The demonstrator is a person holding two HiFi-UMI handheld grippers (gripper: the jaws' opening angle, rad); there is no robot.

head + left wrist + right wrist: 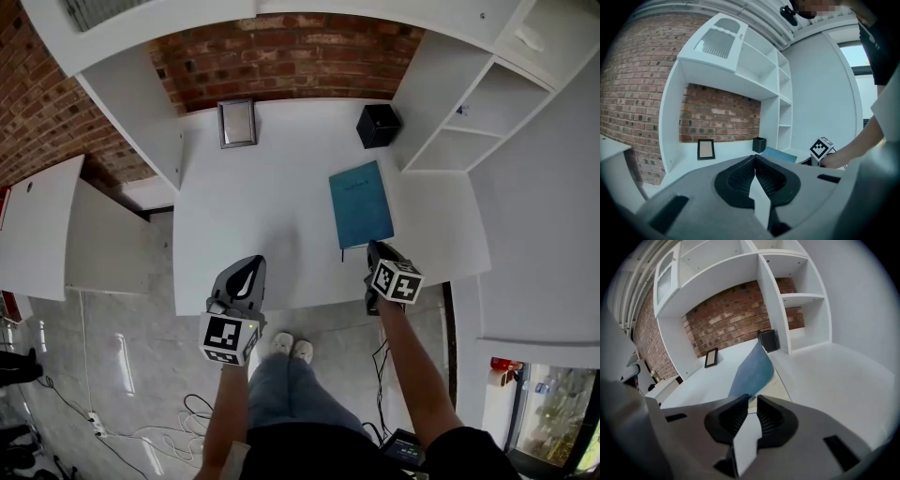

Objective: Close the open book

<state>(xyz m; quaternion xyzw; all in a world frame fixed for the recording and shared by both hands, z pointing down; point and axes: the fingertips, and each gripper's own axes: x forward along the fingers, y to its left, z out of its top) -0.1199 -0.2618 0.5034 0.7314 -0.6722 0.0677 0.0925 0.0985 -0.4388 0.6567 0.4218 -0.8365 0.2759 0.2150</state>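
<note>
Left gripper (253, 263) is noted over the near edge of the bench (272, 211). Its fingers (738, 176) are pressed together, with nothing between them.

A picture frame (236, 123) is seen far ahead of these fingers and slightly to their left, against the brick wall. A black box (379, 125) is seen far ahead and to their right.

The book (361, 204) is recorded on the bench, well to the right of the left fingers and directly ahead of those of the right gripper (373, 247).

The right fingers (771, 417) are found narrowly apart at the book's near corner. The blue cover (752, 371) is seen raised and curved above a pale page (780, 385). Its lower edge reaches the left fingertip, but no clamp on it is observed.
</note>
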